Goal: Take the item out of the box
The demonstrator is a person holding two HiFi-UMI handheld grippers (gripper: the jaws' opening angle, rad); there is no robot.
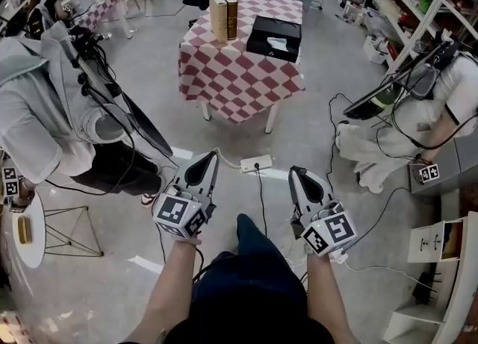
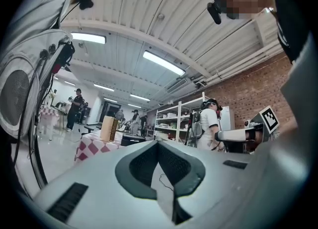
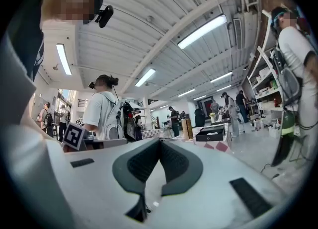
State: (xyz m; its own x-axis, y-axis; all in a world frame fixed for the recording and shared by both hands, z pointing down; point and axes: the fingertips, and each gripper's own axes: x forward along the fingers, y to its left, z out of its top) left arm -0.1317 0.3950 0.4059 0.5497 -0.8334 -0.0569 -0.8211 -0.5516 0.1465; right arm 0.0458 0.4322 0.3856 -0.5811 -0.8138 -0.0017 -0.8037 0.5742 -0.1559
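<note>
We haven't begun the job yet, as far as we can tell. The black open box (image 1: 261, 35) sits on the table w/ the red-and-white checked cloth (image 1: 231, 77), & that table is well apart from us, across the grey floor. Inside the box lies a small white item (image 1: 278, 42). It's too far off to say what it is. It is in the box, so nothing has been taken out.

Our left gripper (image 1: 210, 157) is pressed together at the tips, w/ nothing between the jaws. Our right gripper (image 1: 297, 173) is the same: squeezed tight & empty. We hold both low in front of us, level, aimed toward the table.

Just beside the box, on its left, stand two tall book-shaped blocks, one tan (image 1: 218, 16) & one dark brown (image 1: 231, 14). They are upright & side by side.

On the floor between us & the table lies a white power strip (image 1: 256, 163) w/ cords running off it. We think we should step w/ care there.

So abt all of the job is left. We need to walk up to the table, spread the jaws of one gripper, pinch the white item & lift it out of the box. We think the blocks are close enough to bump, so a reach from the front or right looks safer.
</note>
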